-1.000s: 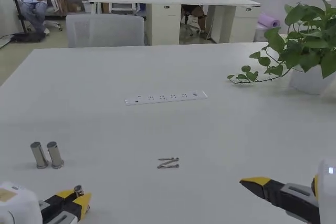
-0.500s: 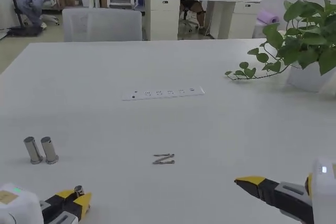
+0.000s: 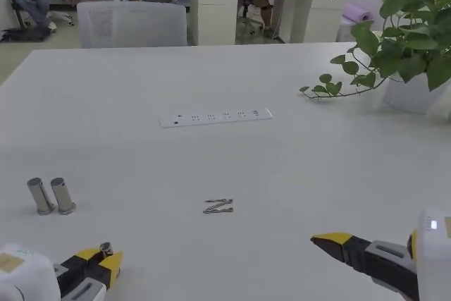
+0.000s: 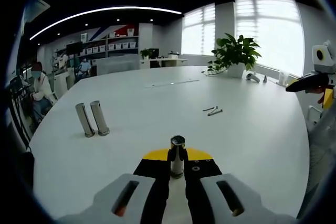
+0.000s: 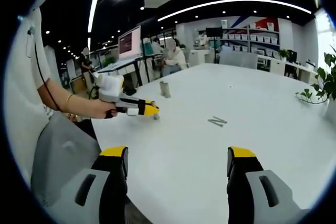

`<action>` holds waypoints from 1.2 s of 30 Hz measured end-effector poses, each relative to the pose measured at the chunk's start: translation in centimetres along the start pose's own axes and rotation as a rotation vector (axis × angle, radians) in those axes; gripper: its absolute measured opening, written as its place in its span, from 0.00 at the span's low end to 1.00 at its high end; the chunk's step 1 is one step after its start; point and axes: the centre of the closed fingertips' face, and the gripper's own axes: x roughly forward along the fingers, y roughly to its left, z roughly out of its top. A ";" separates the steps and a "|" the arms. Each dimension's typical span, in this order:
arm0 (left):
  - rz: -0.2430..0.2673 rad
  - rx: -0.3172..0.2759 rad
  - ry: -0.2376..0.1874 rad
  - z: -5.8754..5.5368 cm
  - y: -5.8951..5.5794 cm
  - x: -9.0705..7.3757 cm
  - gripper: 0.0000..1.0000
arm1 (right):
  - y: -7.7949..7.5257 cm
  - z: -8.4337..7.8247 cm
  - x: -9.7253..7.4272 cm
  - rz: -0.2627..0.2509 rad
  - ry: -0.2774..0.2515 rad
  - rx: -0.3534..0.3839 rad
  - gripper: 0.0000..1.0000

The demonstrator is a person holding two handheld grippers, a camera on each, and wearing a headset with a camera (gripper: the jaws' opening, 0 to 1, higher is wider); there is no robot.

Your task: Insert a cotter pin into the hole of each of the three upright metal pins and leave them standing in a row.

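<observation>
two metal pins [image 3: 46, 196] stand side by side at left of surface [image 3: 296, 174]. third pin [image 4: 177, 144] clamped in left tool [image 4: 177, 157]. cotter pins [image 3: 219, 206] lie loose mid-surface. right tool [image 5: 177, 162] apart, empty. apparently no insertion done; all three remain.

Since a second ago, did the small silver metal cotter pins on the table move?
No. The small silver metal cotter pins lie as far below the long white power strip as before. The whole picture shifted because the headset camera moved.
</observation>
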 end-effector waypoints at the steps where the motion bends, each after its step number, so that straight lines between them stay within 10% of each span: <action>1: 0.000 0.001 0.000 0.0 0.0 0.0 0.07 | 0.0 0.0 0.0 0.001 0.001 0.000 0.79; 9: -0.002 -0.002 0.009 -0.2 0.0 0.0 0.10 | 0.1 0.0 0.3 0.004 0.003 0.001 0.78; 36: -0.119 0.070 0.013 1.0 -1.5 -2.9 0.65 | -1.5 1.1 2.0 0.012 -0.001 -0.002 0.63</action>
